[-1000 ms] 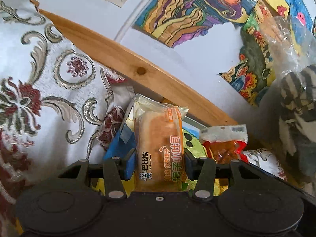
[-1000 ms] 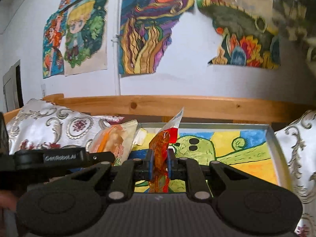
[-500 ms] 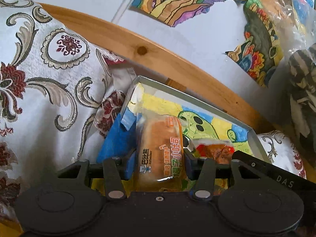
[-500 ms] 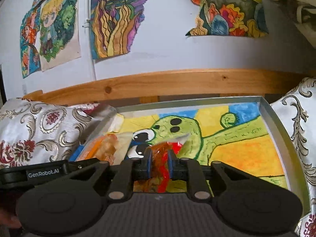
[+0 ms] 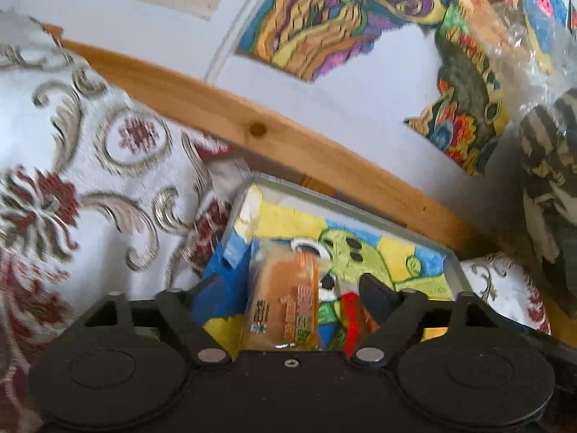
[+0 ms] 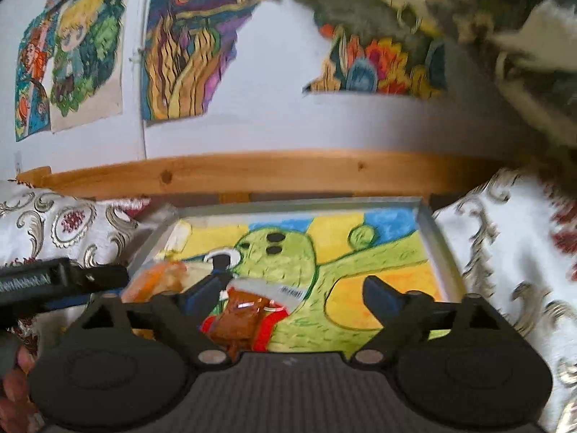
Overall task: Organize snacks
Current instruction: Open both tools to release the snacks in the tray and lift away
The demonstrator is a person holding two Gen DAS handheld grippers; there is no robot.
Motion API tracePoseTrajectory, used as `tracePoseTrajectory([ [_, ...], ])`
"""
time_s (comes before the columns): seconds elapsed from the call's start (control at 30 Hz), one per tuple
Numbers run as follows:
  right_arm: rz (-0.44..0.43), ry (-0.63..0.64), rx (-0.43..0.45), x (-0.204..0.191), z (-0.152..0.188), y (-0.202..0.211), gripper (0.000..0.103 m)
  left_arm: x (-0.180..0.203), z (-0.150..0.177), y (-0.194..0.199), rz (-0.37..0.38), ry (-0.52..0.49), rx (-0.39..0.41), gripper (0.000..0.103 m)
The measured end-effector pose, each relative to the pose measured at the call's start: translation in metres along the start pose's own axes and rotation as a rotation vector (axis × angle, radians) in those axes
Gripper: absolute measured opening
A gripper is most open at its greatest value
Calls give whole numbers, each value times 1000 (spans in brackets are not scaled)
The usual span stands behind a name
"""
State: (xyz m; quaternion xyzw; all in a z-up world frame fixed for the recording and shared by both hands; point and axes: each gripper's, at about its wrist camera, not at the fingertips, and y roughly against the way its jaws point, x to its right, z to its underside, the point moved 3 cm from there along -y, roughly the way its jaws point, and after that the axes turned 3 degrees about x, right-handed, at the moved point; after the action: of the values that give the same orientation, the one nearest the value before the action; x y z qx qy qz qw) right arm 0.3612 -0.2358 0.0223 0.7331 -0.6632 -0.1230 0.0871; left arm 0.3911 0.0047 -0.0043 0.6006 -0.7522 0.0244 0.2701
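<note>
A metal tray (image 5: 346, 200) (image 6: 427, 223) lined with a green-monster drawing lies between two pillows. An orange bread packet (image 5: 283, 306) (image 6: 158, 281) rests on the tray's left side, between the spread fingers of my left gripper (image 5: 292, 288), which is open and not touching it. A red snack pouch (image 6: 245, 317) (image 5: 351, 319) lies on the tray just right of the bread. My right gripper (image 6: 292, 292) is open above it, its left finger (image 6: 203, 290) close beside the pouch.
Patterned pillows (image 5: 83, 187) (image 6: 512, 252) flank the tray. A wooden rail (image 6: 270, 171) runs behind it, below a white wall with colourful drawings (image 6: 194, 43). A hand (image 6: 14, 389) shows at the lower left of the right wrist view.
Both grippers lowered onto the tray and opened. The bread packet left the left gripper and the red pouch left the right gripper; both now lie on the tray.
</note>
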Motion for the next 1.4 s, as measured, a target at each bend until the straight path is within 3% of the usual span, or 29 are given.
tracePoseTrajectory([
  [0.23, 4, 20, 112, -3, -13, 49, 103, 8, -18, 44, -29, 10, 55, 100],
  [0.53, 27, 22, 159, -4, -11, 108, 103, 24, -16, 110, -58, -46, 97, 102],
  [1.17, -23, 73, 68, -27, 34, 201, 103, 16, 35, 222, -110, -166, 36, 102],
  [1.4, 2, 116, -27, -40, 60, 217, 103, 5, 59, 238, -145, -168, -77, 102],
])
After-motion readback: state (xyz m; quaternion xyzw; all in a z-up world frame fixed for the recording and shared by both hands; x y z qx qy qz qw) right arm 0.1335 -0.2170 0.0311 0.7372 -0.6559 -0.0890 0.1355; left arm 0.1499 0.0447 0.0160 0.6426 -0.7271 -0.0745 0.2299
